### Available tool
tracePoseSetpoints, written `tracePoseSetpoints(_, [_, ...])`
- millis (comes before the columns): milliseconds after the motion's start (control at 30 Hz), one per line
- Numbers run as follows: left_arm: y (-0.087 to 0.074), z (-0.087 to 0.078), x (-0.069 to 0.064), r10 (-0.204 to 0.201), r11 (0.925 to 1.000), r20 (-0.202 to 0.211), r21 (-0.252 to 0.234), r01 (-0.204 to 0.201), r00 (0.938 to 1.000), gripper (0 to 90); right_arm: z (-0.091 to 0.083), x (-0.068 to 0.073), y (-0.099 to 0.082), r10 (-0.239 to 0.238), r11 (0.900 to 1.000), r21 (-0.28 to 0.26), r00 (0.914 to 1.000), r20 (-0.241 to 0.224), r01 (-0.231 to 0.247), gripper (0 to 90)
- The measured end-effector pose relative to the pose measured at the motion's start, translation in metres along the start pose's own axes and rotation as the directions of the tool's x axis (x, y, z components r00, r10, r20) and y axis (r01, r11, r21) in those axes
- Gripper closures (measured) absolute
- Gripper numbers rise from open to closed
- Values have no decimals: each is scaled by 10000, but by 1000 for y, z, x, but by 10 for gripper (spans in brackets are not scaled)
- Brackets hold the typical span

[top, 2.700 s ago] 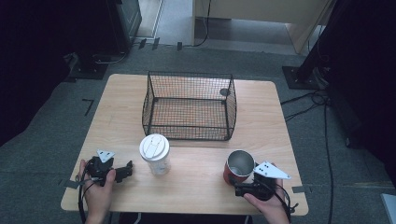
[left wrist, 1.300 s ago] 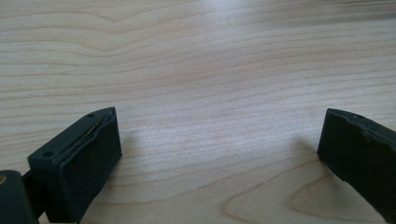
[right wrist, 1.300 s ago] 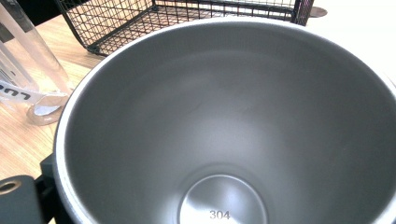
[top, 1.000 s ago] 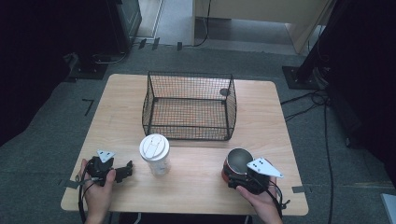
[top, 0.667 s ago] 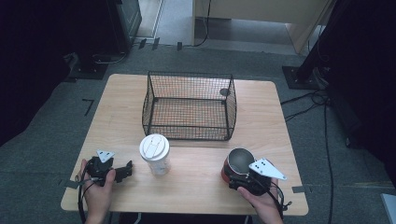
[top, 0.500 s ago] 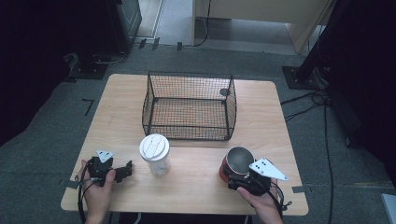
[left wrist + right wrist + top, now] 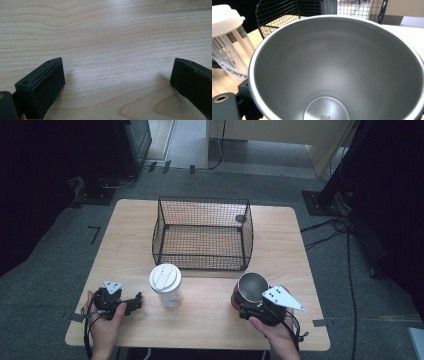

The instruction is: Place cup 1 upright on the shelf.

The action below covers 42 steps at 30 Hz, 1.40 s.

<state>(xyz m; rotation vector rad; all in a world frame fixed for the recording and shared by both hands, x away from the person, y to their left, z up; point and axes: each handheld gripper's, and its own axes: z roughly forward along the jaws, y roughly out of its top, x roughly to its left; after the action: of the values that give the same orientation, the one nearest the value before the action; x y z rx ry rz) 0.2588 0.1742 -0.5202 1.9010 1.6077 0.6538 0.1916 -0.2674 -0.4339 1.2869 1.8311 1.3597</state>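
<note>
Basket (image 7: 202, 234) just beyond gripper-held (image 7: 256, 309) steel cup (image 7: 250, 291), lidded cup (image 7: 166, 285) beside.

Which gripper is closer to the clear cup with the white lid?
Left. The left gripper lies on the table just left of the lidded cup, jaws open. The right gripper is farther off to the cup's right, gripping the red metal cup.

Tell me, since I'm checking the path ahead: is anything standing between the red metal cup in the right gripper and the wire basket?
Nothing visible does. The red metal cup sits just before the wire basket, with bare table between; the lidded plastic cup stands off to its left.
</note>
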Motion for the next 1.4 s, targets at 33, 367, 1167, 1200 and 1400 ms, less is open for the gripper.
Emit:
tracePoseSetpoints(33, [0,0,0,28,10000,2,14,-28,10000,2,0,0,0,0,10000,0,10000,0,0,72])
tracePoseSetpoints(367, [0,0,0,10,10000,3,6,-10,10000,2,5,8,19,-137,9994,-331,9999,5,137,72])
tracePoseSetpoints(1167, [0,0,0,-22,10000,1,-18,22,10000,2,19,28,59,-236,9866,-1612,9997,69,244,73])
tracePoseSetpoints(1200, [0,0,0,-22,10000,1,-18,22,10000,2,19,28,59,-236,9866,-1612,9997,69,244,73])
tracePoseSetpoints(1400, [0,0,0,-20,10000,10,-9,20,10000,2,20,31,69,-359,9792,-1992,9991,203,392,73])
